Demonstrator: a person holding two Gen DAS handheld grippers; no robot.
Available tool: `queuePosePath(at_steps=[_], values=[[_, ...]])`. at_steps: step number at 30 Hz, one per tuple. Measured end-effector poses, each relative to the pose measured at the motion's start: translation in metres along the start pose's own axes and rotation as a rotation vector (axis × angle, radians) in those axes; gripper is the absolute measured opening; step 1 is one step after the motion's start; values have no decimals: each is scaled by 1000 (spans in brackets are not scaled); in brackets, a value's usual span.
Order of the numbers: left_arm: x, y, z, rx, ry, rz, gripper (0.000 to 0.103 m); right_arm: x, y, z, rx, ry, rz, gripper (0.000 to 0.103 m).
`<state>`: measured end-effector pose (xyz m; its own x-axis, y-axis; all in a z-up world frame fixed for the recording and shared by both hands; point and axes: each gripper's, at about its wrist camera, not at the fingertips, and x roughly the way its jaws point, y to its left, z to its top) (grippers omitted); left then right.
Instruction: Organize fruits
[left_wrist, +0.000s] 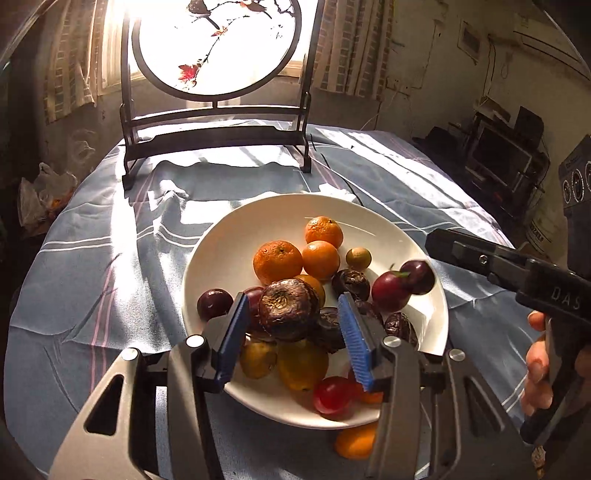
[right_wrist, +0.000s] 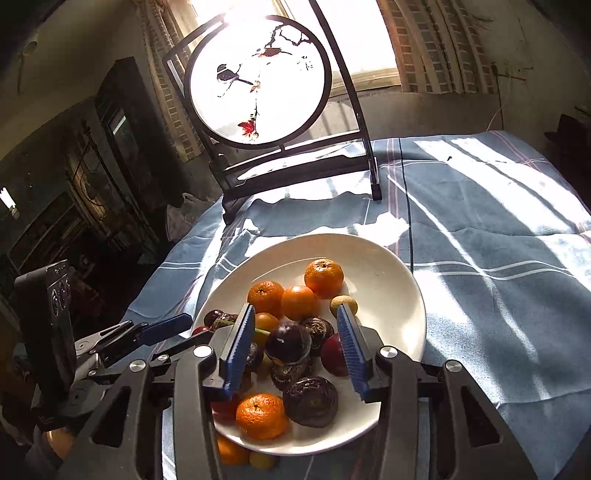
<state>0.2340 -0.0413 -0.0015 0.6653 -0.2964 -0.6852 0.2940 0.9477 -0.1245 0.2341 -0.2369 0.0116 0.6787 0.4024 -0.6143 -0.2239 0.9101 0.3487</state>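
A white plate (left_wrist: 229, 243) on the blue cloth holds several fruits: oranges (left_wrist: 277, 260), red plums (left_wrist: 389, 290), dark wrinkled passion fruits and yellow fruits (left_wrist: 302, 363). My left gripper (left_wrist: 293, 317) is open over the plate's near side, its blue pads either side of a wrinkled passion fruit (left_wrist: 288, 308) without touching it. My right gripper (right_wrist: 295, 330) is open above the same plate (right_wrist: 388, 273), a dark plum (right_wrist: 288, 341) between its pads. The right gripper also shows at the right of the left wrist view (left_wrist: 480, 258).
A round painted screen on a dark wooden stand (left_wrist: 218, 136) stands at the table's far side. An orange (left_wrist: 356, 441) and a small yellow fruit (right_wrist: 262, 459) lie on the cloth (left_wrist: 92, 266) by the plate's near rim. Dark furniture surrounds the table.
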Motion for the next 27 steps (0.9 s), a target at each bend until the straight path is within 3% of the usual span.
queuePosePath(at_steps=[5,12,15,19,21,27], values=[[-30,-16,-33,116,-27,1,60,-29,5,-30,-46,-26,15,47],[-29,-55,-97,334,86,7,63,-70,-17,-97,12,-40,29,50],[-13,-58,-98,328,132,16,49,-74,-24,-111,40,-31,36,50],[2,-55,-91,278,162,-1,46,-73,-25,-117,39,-6,34,50],[0,-58,-92,279,158,-15,35,-72,-23,-119,24,11,29,50],[-34,-47,-103,255,99,-15,35,-51,1,-124,-82,110,11,49]])
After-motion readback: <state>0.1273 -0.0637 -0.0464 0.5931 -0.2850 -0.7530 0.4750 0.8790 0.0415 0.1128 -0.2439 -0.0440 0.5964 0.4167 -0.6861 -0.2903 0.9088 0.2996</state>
